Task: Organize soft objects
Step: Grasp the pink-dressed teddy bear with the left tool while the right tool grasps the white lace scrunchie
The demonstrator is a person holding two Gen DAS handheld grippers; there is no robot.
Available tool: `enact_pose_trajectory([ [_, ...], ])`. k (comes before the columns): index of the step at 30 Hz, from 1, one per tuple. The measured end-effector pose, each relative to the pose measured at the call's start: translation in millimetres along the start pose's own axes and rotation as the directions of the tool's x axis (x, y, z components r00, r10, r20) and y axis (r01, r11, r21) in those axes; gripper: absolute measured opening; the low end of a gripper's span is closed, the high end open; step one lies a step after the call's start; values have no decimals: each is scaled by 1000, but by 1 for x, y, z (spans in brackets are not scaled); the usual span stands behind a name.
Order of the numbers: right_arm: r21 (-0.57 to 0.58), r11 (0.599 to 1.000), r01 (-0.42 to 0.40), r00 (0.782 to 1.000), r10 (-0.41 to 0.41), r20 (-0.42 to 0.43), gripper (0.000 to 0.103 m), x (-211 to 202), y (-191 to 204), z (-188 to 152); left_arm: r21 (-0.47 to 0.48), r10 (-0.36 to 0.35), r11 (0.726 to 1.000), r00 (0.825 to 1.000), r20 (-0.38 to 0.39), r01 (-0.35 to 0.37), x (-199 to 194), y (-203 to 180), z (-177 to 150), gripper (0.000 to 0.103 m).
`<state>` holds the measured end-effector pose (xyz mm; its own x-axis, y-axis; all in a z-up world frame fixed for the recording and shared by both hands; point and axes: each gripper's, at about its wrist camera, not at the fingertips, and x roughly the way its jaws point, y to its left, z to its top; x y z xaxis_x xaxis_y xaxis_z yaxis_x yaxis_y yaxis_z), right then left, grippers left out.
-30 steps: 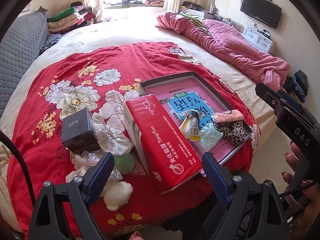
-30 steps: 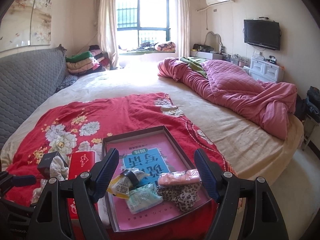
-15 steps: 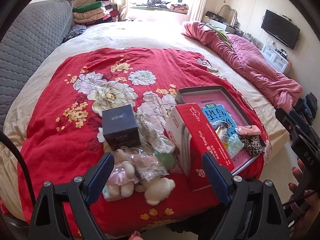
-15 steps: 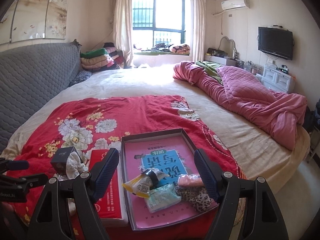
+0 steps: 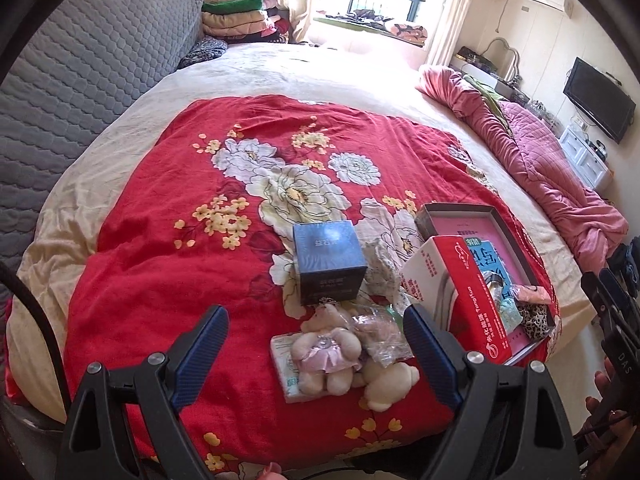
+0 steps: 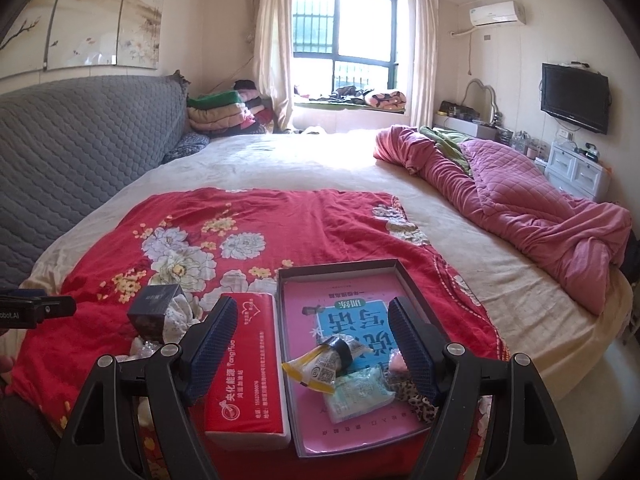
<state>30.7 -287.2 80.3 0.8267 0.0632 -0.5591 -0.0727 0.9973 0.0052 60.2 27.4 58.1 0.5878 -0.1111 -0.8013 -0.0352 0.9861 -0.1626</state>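
Observation:
On the red floral blanket (image 5: 168, 280) lie plush bears (image 5: 326, 354), one in a clear bag (image 5: 380, 336), on a tissue pack (image 5: 284, 356). Behind them stand a dark blue box (image 5: 328, 266) and a patterned cloth (image 5: 382, 272). A red tissue pack (image 6: 244, 368) lies beside a shallow tray (image 6: 340, 270) that holds a yellow snack packet (image 6: 320, 366), a green wipes pack (image 6: 360, 394) and leopard cloth (image 6: 416, 402). My left gripper (image 5: 316, 354) is open above the bears. My right gripper (image 6: 312, 348) is open over the tray's near end.
A pink quilt (image 6: 520, 204) is bunched at the bed's right side. A grey padded headboard (image 6: 80, 152) runs along the left. Folded blankets (image 6: 224, 114) are stacked by the window. A TV (image 6: 574, 98) and white drawers (image 6: 576, 170) stand at the right wall.
My left gripper has swung left, from over the red tissue pack to over the plush bears. My right gripper has drifted a little left and back from the tray. Both stay open.

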Motion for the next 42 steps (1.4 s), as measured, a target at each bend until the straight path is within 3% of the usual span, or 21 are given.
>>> enact_pose_trajectory([
  [9, -39, 999, -37, 999, 37, -2, 79, 0, 20, 0, -35, 21, 999, 1000, -11, -21, 0, 22, -6, 89],
  [19, -86, 993, -83, 997, 82, -15, 79, 1, 40, -6, 4, 11, 1000, 999, -51, -11, 13, 23, -21, 89],
  [28, -130, 981, -141, 990, 135, -50, 79, 12, 59, -15, 53, -16, 998, 990, -141, 23, 46, 11, -43, 89],
  [42, -174, 967, -187, 978, 167, -122, 79, 45, 80, -30, 104, -15, 994, 979, -205, 37, 89, 0, -52, 89],
])
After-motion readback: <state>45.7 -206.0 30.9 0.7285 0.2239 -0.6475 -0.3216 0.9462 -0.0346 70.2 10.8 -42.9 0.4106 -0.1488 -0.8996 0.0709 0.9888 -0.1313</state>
